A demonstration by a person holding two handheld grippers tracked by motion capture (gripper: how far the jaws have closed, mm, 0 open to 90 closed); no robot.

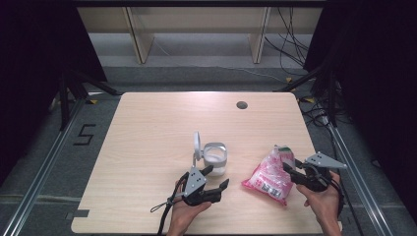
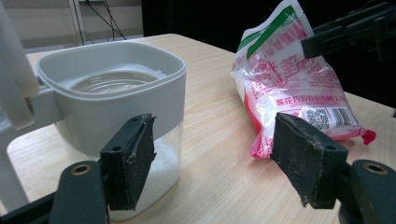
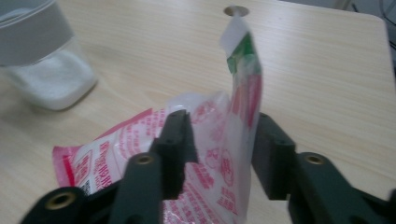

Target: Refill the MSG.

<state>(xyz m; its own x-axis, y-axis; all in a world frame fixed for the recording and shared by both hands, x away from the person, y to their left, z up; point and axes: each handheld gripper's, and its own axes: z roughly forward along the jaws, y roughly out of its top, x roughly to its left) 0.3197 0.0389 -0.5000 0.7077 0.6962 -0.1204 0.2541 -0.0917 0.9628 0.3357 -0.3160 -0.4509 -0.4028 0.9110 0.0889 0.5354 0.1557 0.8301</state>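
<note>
A clear container (image 1: 215, 158) with a grey-white collar holds white granules, and its flip lid (image 1: 196, 142) stands up at its left. My left gripper (image 1: 217, 177) lies just in front of it, open and empty; in the left gripper view (image 2: 215, 123) its left jaw is beside the container (image 2: 116, 88). A pink-and-white plastic bag (image 1: 269, 178) lies to the right with its torn top raised. My right gripper (image 1: 290, 169) is at that top. In the right gripper view (image 3: 222, 119) the bag's upright flap (image 3: 243, 93) stands between the open jaws, and neither pad presses on it.
The wooden table (image 1: 147, 147) has a round cable hole (image 1: 241, 104) near its far edge. Beyond it are a grey floor, loose cables (image 1: 295, 44) and wooden frame legs (image 1: 137, 39). Metal rails run along both sides of the table.
</note>
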